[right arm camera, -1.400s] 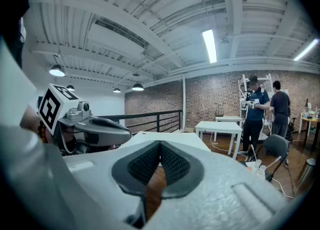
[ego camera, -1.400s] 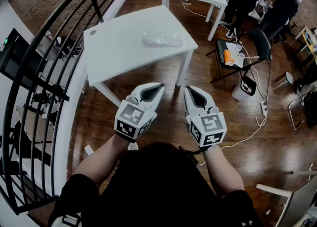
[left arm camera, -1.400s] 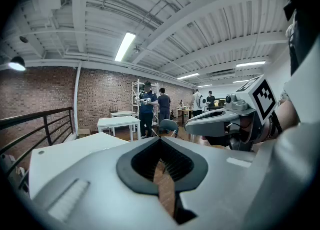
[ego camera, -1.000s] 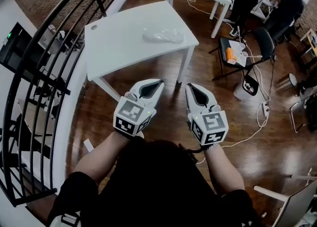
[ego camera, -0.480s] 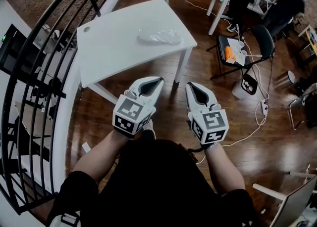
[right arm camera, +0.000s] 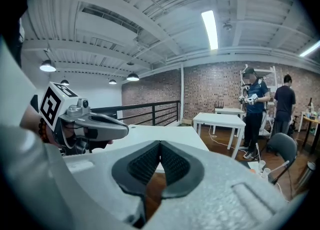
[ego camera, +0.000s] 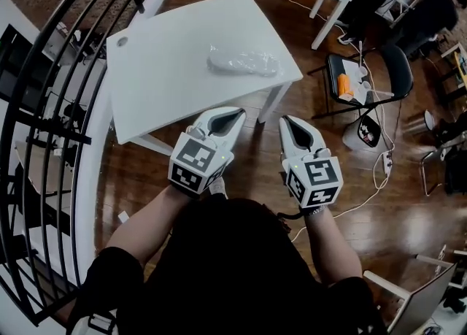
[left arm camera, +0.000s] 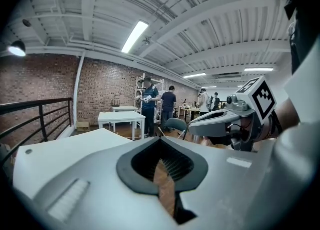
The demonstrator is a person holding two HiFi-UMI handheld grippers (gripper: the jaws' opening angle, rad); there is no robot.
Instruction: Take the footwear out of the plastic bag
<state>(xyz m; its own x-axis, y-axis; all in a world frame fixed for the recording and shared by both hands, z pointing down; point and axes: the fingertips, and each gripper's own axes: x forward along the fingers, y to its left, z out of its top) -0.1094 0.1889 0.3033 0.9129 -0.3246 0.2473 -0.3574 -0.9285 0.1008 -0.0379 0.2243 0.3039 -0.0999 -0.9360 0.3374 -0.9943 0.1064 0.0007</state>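
The left gripper [ego camera: 232,116] and right gripper [ego camera: 287,120], low in the middle, are closed tight and empty, so they should open before reaching the plastic bag [ego camera: 244,61] on the white table [ego camera: 160,78] at the top.

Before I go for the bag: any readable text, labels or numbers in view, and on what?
No readable words or numbers.
Left cube and right cube: square marker patterns only, no text.
White bucket by the chair: dark print, too small to read.
Plastic bag on the table: no label visible.
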